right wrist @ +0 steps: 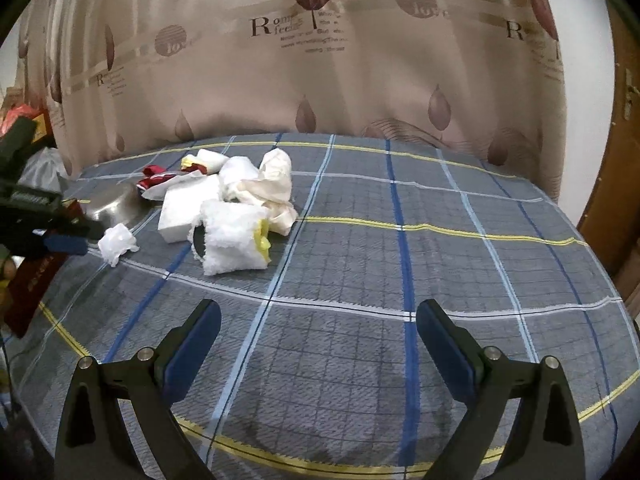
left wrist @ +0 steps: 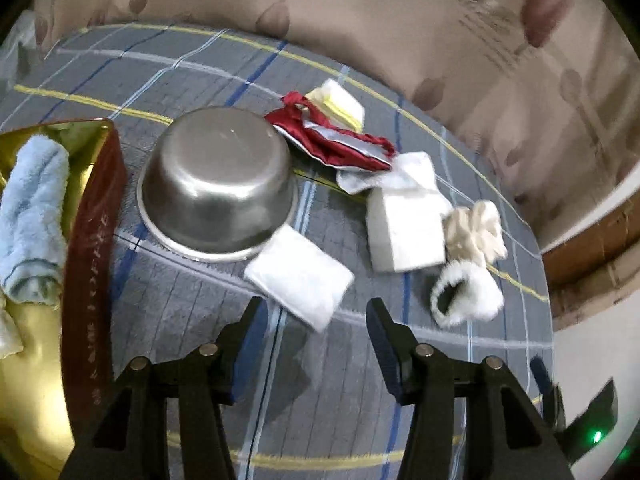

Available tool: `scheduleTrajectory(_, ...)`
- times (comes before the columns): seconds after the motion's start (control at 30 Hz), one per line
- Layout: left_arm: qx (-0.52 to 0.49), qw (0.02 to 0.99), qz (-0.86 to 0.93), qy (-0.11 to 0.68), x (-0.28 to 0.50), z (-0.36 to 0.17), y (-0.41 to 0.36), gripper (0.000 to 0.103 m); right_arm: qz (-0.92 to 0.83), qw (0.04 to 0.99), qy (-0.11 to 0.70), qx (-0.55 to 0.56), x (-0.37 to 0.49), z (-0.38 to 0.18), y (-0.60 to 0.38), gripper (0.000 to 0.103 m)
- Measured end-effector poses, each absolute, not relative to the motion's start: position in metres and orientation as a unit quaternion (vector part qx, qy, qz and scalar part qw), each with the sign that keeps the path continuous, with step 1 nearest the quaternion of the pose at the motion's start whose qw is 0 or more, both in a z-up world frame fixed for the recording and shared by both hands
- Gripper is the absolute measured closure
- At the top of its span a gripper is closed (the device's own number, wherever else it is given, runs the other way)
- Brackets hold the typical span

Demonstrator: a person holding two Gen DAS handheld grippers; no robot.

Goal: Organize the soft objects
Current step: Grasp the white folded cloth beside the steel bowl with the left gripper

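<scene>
A beige curtain (right wrist: 320, 80) printed with brown leaves and lettering hangs behind a bed covered by a grey plaid sheet (right wrist: 360, 248) with blue, white and yellow lines. A brown wooden door frame (right wrist: 618, 200) and a white wall (right wrist: 592, 120) stand at right

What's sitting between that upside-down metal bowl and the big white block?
In the left wrist view, a small white folded cloth lies in the gap between the metal bowl and white block, its corner touching the bowl's rim.
</scene>
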State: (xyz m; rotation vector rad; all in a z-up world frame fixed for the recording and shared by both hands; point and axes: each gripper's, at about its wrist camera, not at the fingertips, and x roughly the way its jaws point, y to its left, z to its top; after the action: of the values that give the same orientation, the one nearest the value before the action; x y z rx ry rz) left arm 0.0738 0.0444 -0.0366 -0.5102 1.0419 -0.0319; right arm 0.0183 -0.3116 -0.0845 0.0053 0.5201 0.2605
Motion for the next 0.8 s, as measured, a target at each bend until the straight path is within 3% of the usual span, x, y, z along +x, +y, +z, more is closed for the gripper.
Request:
scheduleTrajectory(0.33, -0.314, 0.797, 0.015, 0.516, 0.104, -0.059, 0.051, 0.051, 0.146, 0.958, 0.248, 0.013, 0.015, -0.083, -0.315, 0.006)
scheduleTrajectory(0.57, -0.286, 0.8, 0.046, 0.525, 0.117, -0.058, 0.042, 0.05, 0.153, 0.957, 0.248, 0.014, 0.016, -0.083, -0.316, 0.006)
scheduleTrajectory(0.63, -0.254, 0.806, 0.053, 0.531, 0.121, -0.058, 0.035, 0.06, 0.152, 0.957, 0.248, 0.014, 0.016, -0.083, -0.315, 0.006)
scheduleTrajectory(0.67, -0.233, 0.809, 0.068, 0.536, 0.12, -0.058, 0.031, 0.09, 0.151, 0.957, 0.248, 0.013, 0.016, -0.083, -0.315, 0.006)
scheduleTrajectory(0.8, -0.211, 0.822, 0.064, 0.525, 0.109, -0.055, 0.027, 0.092, 0.151, 0.956, 0.252, 0.016, 0.017, -0.084, -0.316, 0.006)
